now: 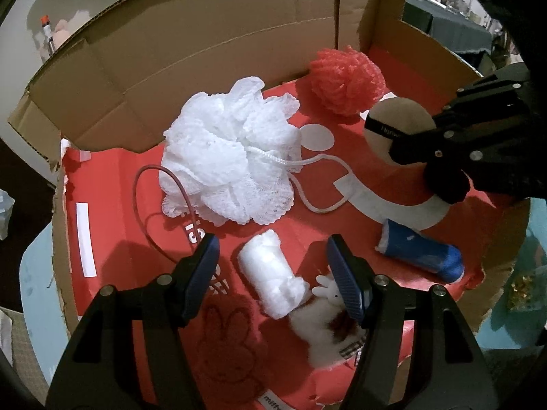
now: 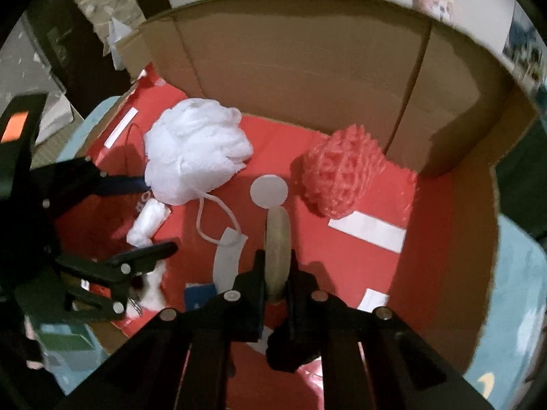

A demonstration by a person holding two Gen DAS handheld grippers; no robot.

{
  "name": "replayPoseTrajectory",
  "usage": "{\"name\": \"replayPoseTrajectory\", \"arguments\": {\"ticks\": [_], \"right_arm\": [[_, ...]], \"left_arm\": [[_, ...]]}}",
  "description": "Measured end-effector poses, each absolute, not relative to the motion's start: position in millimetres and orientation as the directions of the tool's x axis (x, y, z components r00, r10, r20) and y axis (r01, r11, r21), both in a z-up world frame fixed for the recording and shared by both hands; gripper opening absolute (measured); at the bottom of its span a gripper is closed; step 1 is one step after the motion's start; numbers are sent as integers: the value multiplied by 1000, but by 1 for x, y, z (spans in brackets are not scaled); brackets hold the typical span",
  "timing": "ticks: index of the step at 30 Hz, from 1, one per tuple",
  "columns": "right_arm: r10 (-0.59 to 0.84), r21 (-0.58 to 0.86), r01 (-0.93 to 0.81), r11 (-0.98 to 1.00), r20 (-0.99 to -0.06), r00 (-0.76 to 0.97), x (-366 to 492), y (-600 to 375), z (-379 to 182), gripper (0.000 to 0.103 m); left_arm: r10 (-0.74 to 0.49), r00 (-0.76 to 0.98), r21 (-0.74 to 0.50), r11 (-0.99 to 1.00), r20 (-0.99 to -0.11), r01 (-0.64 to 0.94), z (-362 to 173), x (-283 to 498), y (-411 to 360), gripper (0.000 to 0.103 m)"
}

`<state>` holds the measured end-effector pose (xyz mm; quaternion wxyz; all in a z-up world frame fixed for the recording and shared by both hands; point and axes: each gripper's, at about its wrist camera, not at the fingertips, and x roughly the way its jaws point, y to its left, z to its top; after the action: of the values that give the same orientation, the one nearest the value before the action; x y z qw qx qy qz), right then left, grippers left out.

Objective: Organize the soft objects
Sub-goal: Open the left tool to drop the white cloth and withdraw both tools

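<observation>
Red-lined cardboard box [image 1: 112, 205] holds everything here. Right gripper [image 2: 277, 273] is clamped edge-on around the beige puff [image 1: 396, 126], up off the floor toward the box's right side; it looks light and squashy, so pinching across the thin rim seems fine. Left gripper [image 1: 271, 273] hangs with jaws apart over the cotton roll [image 1: 270, 276] near the front edge, touching nothing. That roll would probably compress and shed, so I'd grab mid-length. White loofah [image 1: 229, 153] and red one [image 1: 345, 80] sit toward the back wall

Open left tongs [image 1: 270, 273] above white cotton roll [image 1: 271, 282], white mesh pouf [image 1: 229, 157] beyond.
</observation>
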<state>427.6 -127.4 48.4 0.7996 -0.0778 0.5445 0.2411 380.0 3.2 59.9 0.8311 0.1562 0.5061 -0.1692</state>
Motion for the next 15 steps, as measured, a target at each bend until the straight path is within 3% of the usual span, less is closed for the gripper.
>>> {"name": "replayPoseTrajectory", "arguments": {"ticks": [2,4,5,6,10,12,15], "right_arm": [[277,126,-453,883,-917,285,431,-130,44,14],[279,136,-456,880,-923,264,432,-128,41,33],[263,115,-450,885,-923,281,430,-129,42,49],[254,102,-448,888,-922,293,430,-131,42,57],[241,82,-432,898,-914,327,424,-137,52,59],[231,68,-421,905,-908,350,420,-145,60,69],[224,49,-412,910,-893,390,407,-152,73,72]], "left_arm": [[-117,434,94,895,-893,435,60,381,3,64],[-115,435,94,898,-893,430,60,381,2,64],[-114,436,94,899,-893,428,59,382,0,65],[-114,440,95,900,-891,425,61,381,0,68],[-119,469,101,903,-875,417,71,373,0,72],[-124,489,99,909,-864,406,79,366,1,72],[-138,522,92,916,-842,391,93,354,5,72]]}}
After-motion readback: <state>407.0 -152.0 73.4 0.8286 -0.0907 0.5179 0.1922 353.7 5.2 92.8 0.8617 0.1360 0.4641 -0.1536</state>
